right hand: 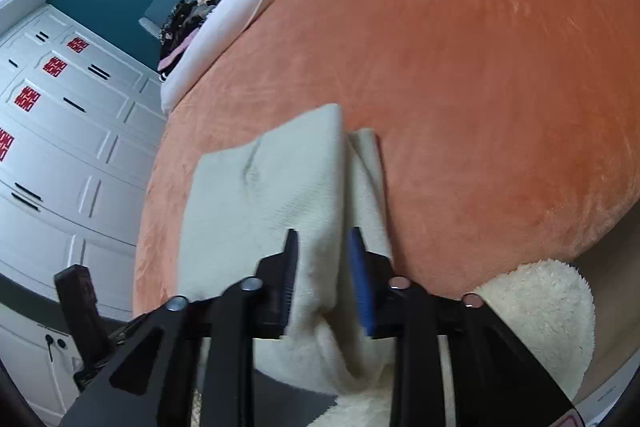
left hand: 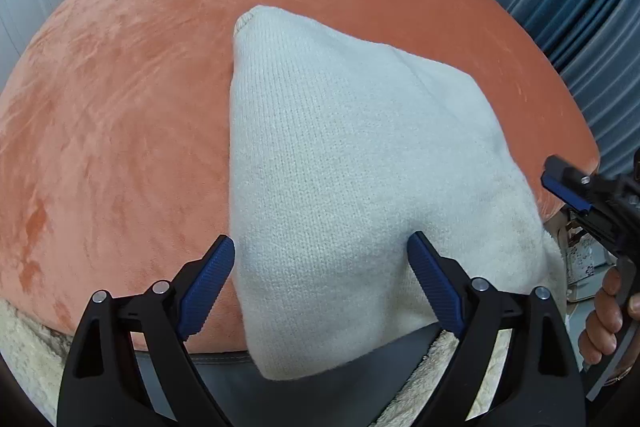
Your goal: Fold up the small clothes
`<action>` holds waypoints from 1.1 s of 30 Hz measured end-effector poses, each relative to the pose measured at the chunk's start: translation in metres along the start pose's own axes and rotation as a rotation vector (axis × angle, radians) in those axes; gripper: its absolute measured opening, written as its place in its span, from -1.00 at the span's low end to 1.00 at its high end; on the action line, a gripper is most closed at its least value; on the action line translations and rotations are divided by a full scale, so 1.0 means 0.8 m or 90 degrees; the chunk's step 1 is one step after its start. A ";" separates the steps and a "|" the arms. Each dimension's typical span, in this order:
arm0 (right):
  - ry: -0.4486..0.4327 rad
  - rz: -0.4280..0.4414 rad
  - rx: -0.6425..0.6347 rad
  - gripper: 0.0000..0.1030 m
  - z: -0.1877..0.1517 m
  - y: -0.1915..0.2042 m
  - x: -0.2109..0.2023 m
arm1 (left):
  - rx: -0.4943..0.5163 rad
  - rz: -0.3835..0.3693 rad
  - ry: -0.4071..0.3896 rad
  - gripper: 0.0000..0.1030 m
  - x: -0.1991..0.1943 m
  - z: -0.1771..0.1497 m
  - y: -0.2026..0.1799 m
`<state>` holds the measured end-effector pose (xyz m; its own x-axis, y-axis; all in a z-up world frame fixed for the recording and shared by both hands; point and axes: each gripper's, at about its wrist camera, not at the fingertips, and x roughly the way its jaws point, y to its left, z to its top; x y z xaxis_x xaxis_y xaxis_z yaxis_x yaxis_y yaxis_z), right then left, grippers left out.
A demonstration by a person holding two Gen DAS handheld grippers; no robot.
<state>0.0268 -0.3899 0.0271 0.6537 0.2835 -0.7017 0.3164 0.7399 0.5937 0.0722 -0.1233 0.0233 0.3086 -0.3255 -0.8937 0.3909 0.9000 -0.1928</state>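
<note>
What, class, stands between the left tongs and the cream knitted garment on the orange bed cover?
Nothing visible does. The left tongs hang open directly over the near part of the cream knitted garment, which lies on the orange bed cover, with only bare knit showing between the blue pads.

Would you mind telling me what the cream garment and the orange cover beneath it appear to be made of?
The cream garment looks like a soft knit, perhaps wool or acrylic: fine rows of stitches show and a ribbed edge sits at its far corner. The orange cover looks like plush velvet or short-pile fleece: its matte nap shows lighter and darker brushed streaks.
</note>
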 end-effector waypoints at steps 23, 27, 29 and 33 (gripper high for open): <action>0.019 -0.113 -0.073 0.29 -0.009 0.016 0.027 | 0.004 0.028 0.032 0.81 0.019 0.005 -0.008; 0.086 -0.117 -0.034 0.39 0.000 -0.011 0.055 | 0.006 0.031 0.031 0.86 0.023 0.007 -0.009; 0.116 -0.095 -0.009 0.45 -0.005 -0.024 0.073 | 0.003 0.031 0.036 0.91 0.027 0.009 -0.007; 0.134 -0.069 0.011 0.69 -0.013 -0.028 0.096 | 0.000 0.025 0.048 0.91 0.034 0.012 -0.003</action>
<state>0.0629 -0.3788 -0.0443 0.4574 0.3254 -0.8276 0.3900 0.7630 0.5155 0.0876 -0.1374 0.0033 0.2578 -0.2673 -0.9285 0.3802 0.9115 -0.1568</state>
